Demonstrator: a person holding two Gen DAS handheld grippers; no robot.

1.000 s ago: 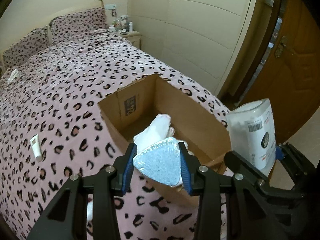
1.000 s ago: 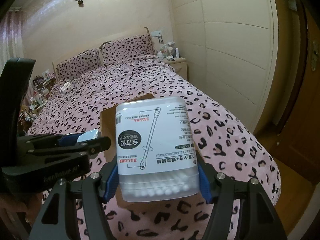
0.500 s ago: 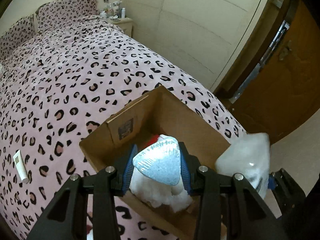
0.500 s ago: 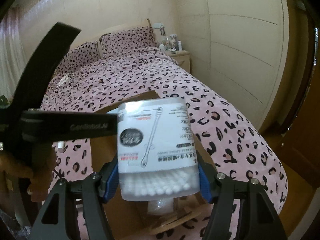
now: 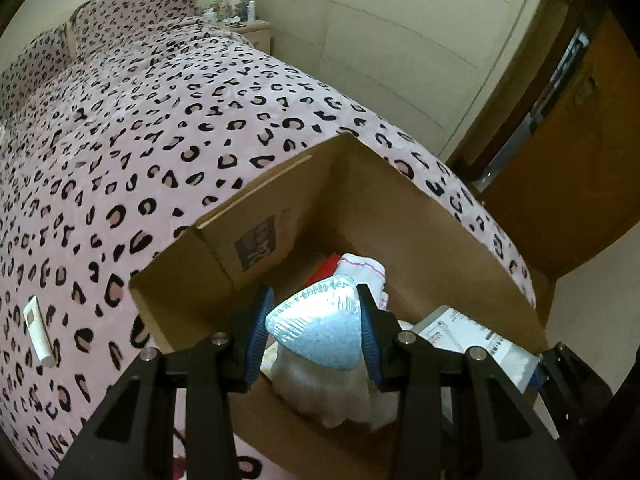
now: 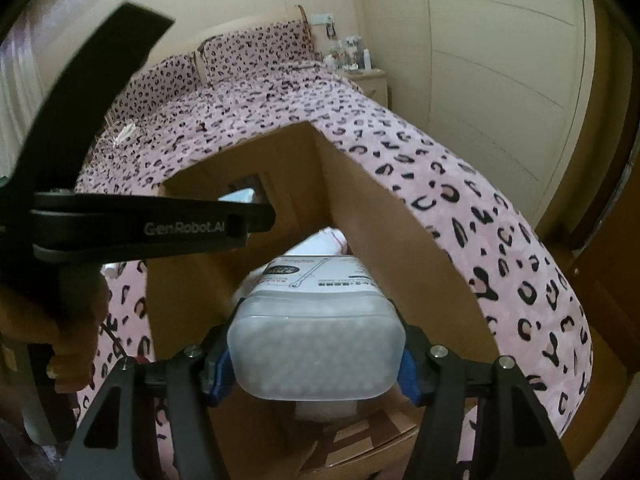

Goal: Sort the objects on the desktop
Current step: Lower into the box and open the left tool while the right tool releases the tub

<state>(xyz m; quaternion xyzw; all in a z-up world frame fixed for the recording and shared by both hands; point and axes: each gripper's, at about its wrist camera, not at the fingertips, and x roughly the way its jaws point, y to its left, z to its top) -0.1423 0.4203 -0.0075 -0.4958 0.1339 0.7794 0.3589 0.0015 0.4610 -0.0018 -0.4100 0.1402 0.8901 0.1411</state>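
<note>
Over the open cardboard box on the bed, the left gripper has its jaws clamped on a silvery triangular pouch and the right gripper has its jaws clamped on a cotton swab tub, both just above the white cloth inside the box. Step looks like drop-off into the box; next move likely calls for lowering a little and letting the jaws part. Readable: "GenRobot.AI" on the left gripper's body; the tub label shows a swab drawing, text too small.
</note>
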